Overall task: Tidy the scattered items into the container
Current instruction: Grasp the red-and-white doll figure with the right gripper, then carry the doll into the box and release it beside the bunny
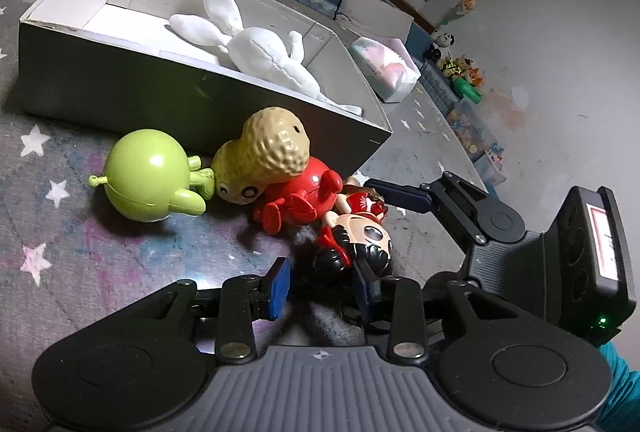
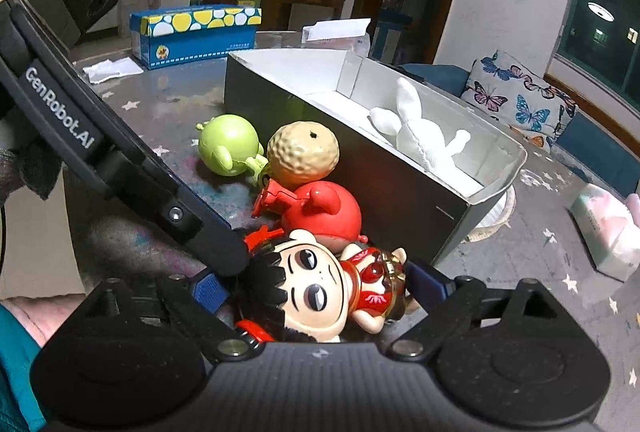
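A doll in red with black hair (image 2: pixel 320 284) lies on the starry mat between the fingers of my right gripper (image 2: pixel 316 288), whose blue pads stand on either side of it, open. In the left wrist view the doll (image 1: pixel 360 232) lies just ahead of my open left gripper (image 1: pixel 324 288). The right gripper's fingers (image 1: pixel 404 191) reach in from the right. Behind the doll lie a red round toy (image 1: pixel 304 191), a peanut toy (image 1: pixel 268 151) and a green round toy (image 1: pixel 148 175). The open box (image 1: pixel 120 87) holds a white plush rabbit (image 1: pixel 256 47).
A tissue pack (image 1: pixel 384 67) lies right of the box. A blue spotted box (image 2: pixel 196 31) and paper scraps (image 2: pixel 112 69) sit at the mat's far side. Butterfly cushions (image 2: pixel 520 99) and a sofa stand behind. Small toys line the wall (image 1: pixel 460 67).
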Demonstrator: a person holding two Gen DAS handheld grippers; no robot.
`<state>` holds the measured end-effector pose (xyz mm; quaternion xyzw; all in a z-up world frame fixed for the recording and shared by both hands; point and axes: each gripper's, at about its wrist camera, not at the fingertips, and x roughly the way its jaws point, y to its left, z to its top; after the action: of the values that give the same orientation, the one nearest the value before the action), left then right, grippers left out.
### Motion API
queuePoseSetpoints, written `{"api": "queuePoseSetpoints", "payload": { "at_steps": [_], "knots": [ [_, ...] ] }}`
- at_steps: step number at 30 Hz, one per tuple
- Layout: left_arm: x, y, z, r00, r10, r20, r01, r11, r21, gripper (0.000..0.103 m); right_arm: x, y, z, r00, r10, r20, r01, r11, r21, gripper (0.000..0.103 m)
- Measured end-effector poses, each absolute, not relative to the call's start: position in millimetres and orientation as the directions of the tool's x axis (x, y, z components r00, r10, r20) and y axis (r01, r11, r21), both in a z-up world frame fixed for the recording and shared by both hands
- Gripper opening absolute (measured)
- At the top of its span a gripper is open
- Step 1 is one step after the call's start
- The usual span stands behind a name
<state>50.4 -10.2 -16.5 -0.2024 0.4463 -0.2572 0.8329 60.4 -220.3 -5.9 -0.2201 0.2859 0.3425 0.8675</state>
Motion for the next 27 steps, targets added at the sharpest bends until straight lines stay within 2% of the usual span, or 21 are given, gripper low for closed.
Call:
{"api": "queuePoseSetpoints", "payload": {
  "at_steps": [5, 9, 19, 27],
  "knots": [
    [51, -11, -17, 0.461, -0.617, -0.638, 0.255, 0.781, -0.57, 0.037, 60, -221, -5, 0.587, 0.472, -0.658, -0.73, 0.66, -0.177, 0.091],
    [51, -14, -17, 0.455, -0.631, -0.629, 0.263, 0.77, -0.582, 0.037, 59, -226, -4, 0.594, 0.464, -0.657, -0.719, 0.672, -0.175, 0.086],
    [49, -23, -11, 0.441, -0.667, -0.6, 0.31, 0.741, -0.596, 0.034, 50, -229, -3, 0.623, 0.46, -0.633, -0.691, 0.703, -0.168, 0.086],
    [42, -27, 20, 0.482, -0.685, -0.546, 0.389, 0.726, -0.567, 0.032, 40, -234, 27, 0.684, 0.449, -0.576, -0.655, 0.725, -0.212, 0.086]
  ]
}}
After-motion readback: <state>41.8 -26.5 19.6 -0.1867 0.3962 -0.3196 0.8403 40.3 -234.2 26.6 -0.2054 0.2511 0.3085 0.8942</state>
